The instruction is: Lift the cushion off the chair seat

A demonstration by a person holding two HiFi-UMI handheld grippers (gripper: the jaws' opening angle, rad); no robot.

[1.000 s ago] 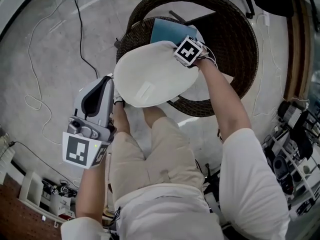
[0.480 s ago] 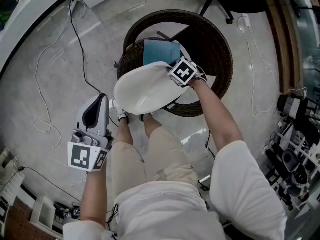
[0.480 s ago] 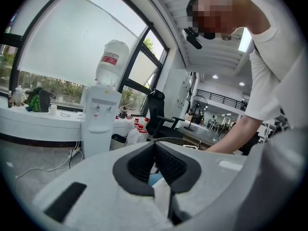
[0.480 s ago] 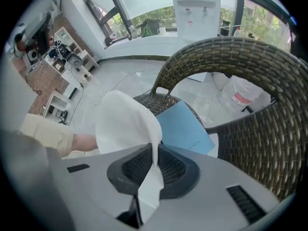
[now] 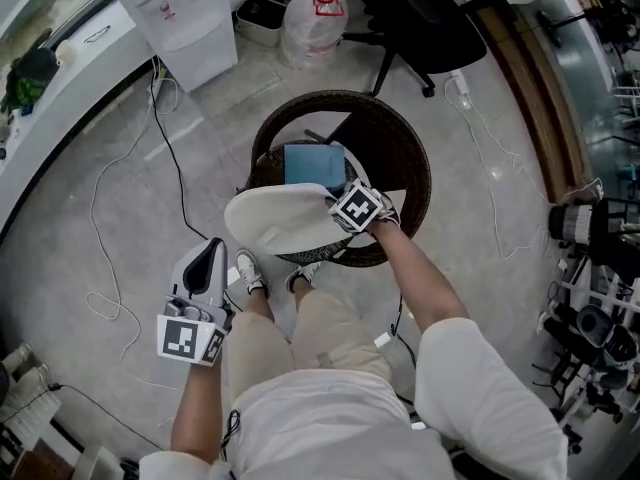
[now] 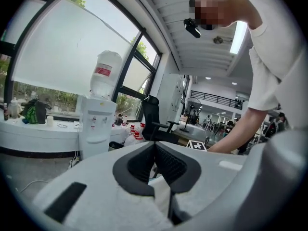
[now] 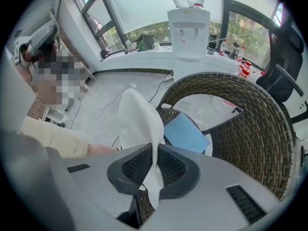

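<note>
A round dark wicker chair point(image 5: 405, 158) stands in the middle of the head view. My right gripper point(image 5: 342, 214) is shut on the edge of the white cushion point(image 5: 280, 218), which hangs tilted above the chair's near rim. The right gripper view shows the cushion's fabric point(image 7: 137, 119) pinched between the shut jaws of the right gripper point(image 7: 155, 160). A blue flat pad point(image 5: 313, 165) lies on the seat, also seen in the right gripper view point(image 7: 185, 134). My left gripper point(image 5: 214, 251) hangs apart, left of the cushion, shut on nothing point(image 6: 155, 153).
A white water dispenser point(image 5: 185, 18), a water bottle point(image 5: 318, 13) and a black office chair point(image 5: 420, 13) stand beyond the wicker chair. Cables point(image 5: 110, 208) trail over the floor at left. Equipment point(image 5: 600, 298) crowds the right edge. The person's feet point(image 5: 250, 268) are by the chair.
The right gripper has risen with the cushion, lifting it clear of the seat and baring more of the blue pad. The left gripper has risen too, still apart from the cushion.
</note>
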